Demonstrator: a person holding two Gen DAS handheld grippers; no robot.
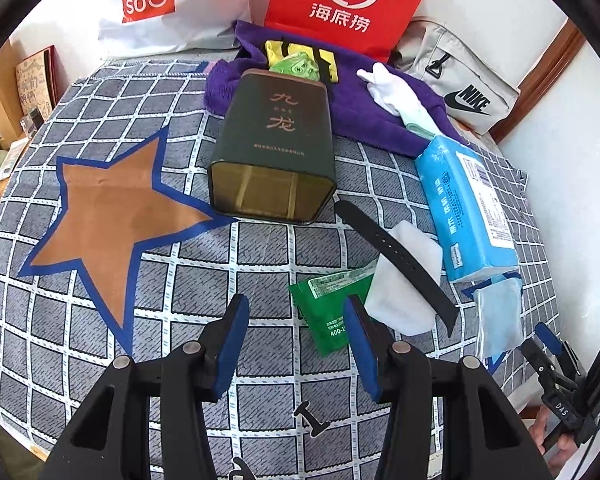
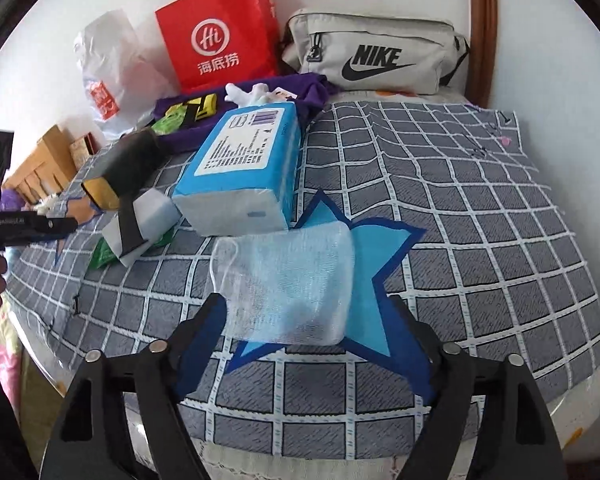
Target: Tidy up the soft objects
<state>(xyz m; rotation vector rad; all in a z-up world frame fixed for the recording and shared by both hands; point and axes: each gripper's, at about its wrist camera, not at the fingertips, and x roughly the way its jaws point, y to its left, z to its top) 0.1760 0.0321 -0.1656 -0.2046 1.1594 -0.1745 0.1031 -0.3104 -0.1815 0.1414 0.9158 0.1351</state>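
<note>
Gauze pad (image 2: 288, 280) lies on the blue star (image 2: 380, 248) near the bed's (image 2: 500, 220) right edge, between the right gripper's (image 2: 312, 320) wide, empty jaws, apparently sorted there. Left view: left gripper (image 1: 296, 320), jaws part-open and empty, hovers by the green packet (image 1: 332, 312), probably next.

White gauze pad (image 2: 284, 280) on light-blue star patch (image 2: 380, 248) of checked grey bedspread (image 2: 480, 240); blue tissue pack (image 2: 244, 164) just behind it; black strap (image 2: 130, 220) over white sponge block (image 2: 152, 212), left.
</note>
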